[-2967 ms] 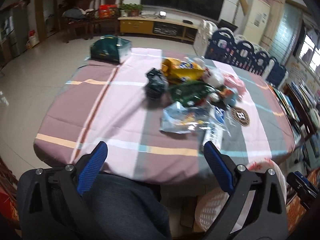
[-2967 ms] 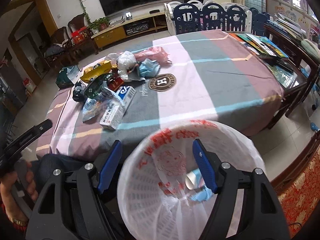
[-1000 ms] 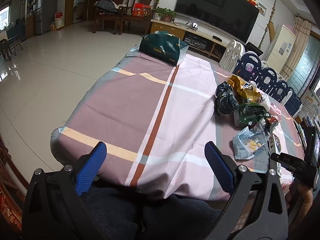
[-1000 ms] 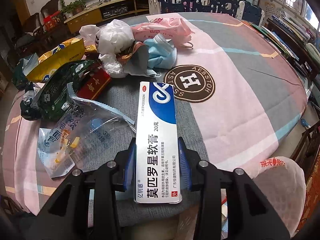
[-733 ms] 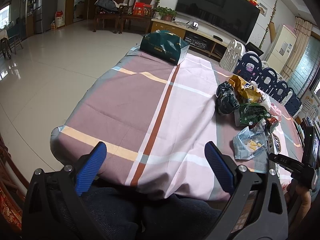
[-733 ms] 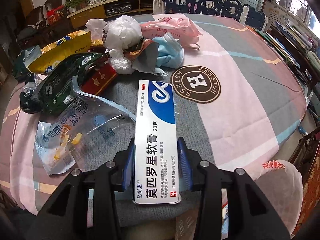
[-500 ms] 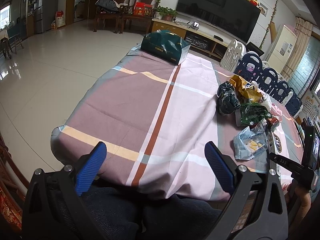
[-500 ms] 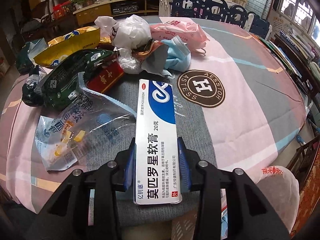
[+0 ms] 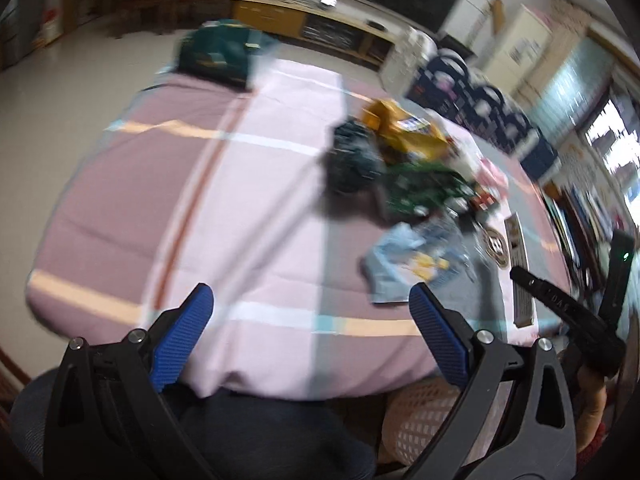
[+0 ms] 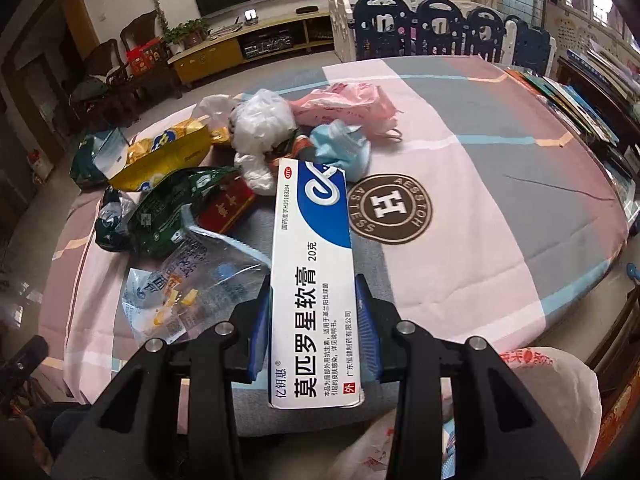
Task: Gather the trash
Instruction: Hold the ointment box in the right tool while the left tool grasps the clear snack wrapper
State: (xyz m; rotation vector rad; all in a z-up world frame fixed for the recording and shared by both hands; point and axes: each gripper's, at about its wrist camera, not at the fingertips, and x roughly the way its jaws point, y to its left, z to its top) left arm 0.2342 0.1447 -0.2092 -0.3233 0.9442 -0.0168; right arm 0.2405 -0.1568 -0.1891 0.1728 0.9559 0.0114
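While the right claw point(image 10: 314, 322) clamps a long white-and-blue ointment box point(image 10: 314, 276) between its blue pads, the box juts forward over the near edge of the table point(image 10: 500, 168). Ahead and left of it lie a clear plastic bag point(image 10: 188, 284), a green packet point(image 10: 176, 204) and a red pack point(image 10: 226, 210); a blue mask point(image 10: 340, 148) sits just past the box's far end. Below right, a white bin liner point(image 10: 552, 392) shows. Spread wide, the left claw point(image 9: 310, 334) holds nothing.
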